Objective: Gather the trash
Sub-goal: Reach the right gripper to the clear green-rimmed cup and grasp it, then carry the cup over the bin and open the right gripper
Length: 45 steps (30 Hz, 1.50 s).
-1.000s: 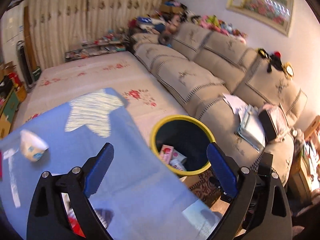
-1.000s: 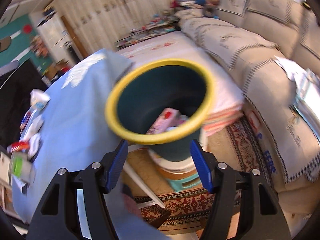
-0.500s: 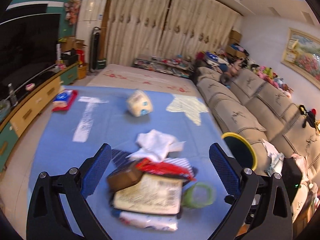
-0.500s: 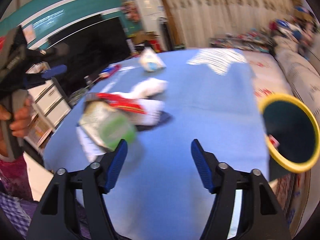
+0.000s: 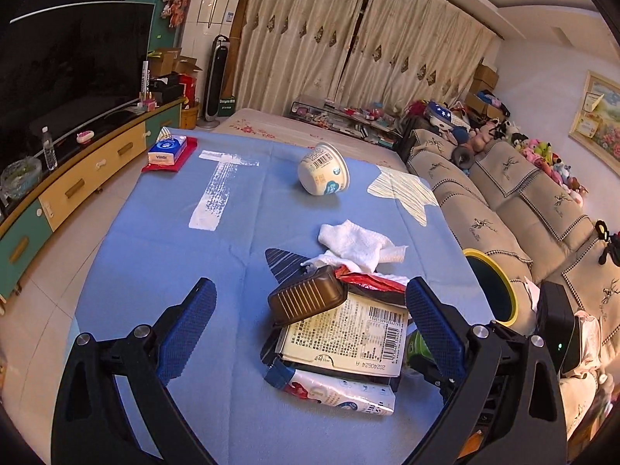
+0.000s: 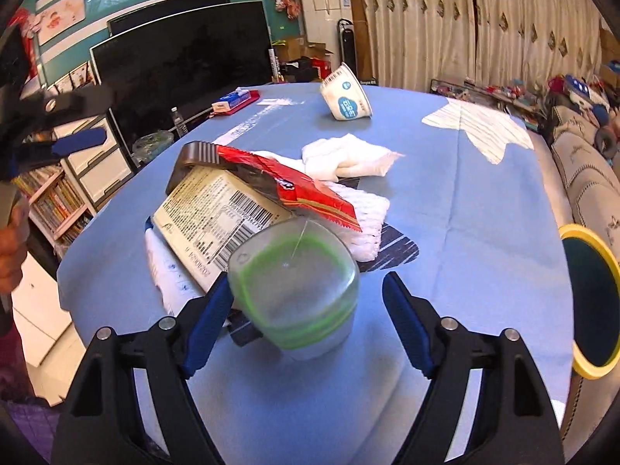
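Blue cloth (image 5: pixel 147 255) covers the table, with a long sofa (image 5: pixel 503 209) running along its right side and a dark television (image 5: pixel 69 73) off to the left.

One heap of trash lies directly ahead of the left gripper (image 5: pixel 310 333), whose two blue-padded fingers stand wide apart with nothing between them. In that heap: one brown ribbed tray (image 5: pixel 308 300) tipped on top, one flat package with barcodes (image 5: pixel 348 335) under it, one red wrapper (image 5: pixel 368 281) just beyond, one white printed pouch (image 5: pixel 341 393) nearest the gripper, and one crumpled white cloth (image 5: pixel 356 246) on the far side. Further ahead, one white paper cup (image 5: pixel 323 172) lies on its side, well apart from the heap. Far ahead to the left sits one tissue pack (image 5: pixel 167 151) on a red mat.

One yellow-rimmed bin (image 5: pixel 494 288) stands beside the table edge, to the right of the left gripper's right finger, between table and sofa.

From the right wrist view, the right gripper (image 6: pixel 306 321) is also spread open. One clear plastic tub with a green rim (image 6: pixel 294 290) sits between its fingers, close against the left pad and apart from the right one; whether the left pad touches it cannot be told. Behind it lies the same heap, and the bin (image 6: pixel 591 302) shows at far right.
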Available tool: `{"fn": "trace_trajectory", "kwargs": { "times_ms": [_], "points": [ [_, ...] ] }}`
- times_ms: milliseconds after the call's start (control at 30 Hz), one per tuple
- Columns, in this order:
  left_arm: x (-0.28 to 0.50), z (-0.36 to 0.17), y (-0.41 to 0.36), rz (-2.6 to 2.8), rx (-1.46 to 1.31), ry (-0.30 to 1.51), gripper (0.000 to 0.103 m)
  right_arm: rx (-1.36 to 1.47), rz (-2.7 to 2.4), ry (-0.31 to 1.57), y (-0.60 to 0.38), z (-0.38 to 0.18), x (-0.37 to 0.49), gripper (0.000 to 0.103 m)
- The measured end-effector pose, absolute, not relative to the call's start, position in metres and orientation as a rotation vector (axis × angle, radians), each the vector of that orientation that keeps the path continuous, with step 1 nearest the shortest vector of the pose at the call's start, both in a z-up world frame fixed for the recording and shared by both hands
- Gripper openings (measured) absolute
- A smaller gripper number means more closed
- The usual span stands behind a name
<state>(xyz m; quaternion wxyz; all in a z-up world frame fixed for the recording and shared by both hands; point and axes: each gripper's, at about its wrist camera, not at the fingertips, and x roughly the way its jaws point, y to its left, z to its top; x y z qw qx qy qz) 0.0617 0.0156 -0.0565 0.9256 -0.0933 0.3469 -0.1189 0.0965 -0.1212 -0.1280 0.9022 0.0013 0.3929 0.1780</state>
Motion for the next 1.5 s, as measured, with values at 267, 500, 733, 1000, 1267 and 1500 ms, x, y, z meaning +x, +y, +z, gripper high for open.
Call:
{"fn": "trace_trajectory", "kwargs": {
  "times_ms": [267,500,733,1000,1267,1500],
  "points": [
    [0.068,-0.065,0.007,-0.255,-0.189,0.731,0.097,0.011,0.374,0.818,-0.124,-0.128,0.098,0.054],
    [0.070,-0.066,0.005,-0.251,-0.189,0.736,0.097,0.022,0.359,0.805,-0.138,-0.120,0.088,0.054],
    [0.072,-0.066,-0.005,-0.262,-0.173,0.744,0.097,0.062,0.278,0.783,-0.183,-0.108,0.081,0.054],
    [0.077,-0.071,-0.028,-0.284,-0.143,0.767,0.097,0.192,0.029,0.733,-0.284,-0.101,0.089,0.054],
    [0.081,-0.074,-0.045,-0.303,-0.114,0.784,0.097,0.243,-0.288,0.783,-0.378,-0.132,0.125,0.054],
    [0.083,-0.078,-0.053,-0.324,-0.081,0.808,0.097,0.240,-0.396,0.990,-0.417,-0.197,0.169,0.054]
  ]
}}
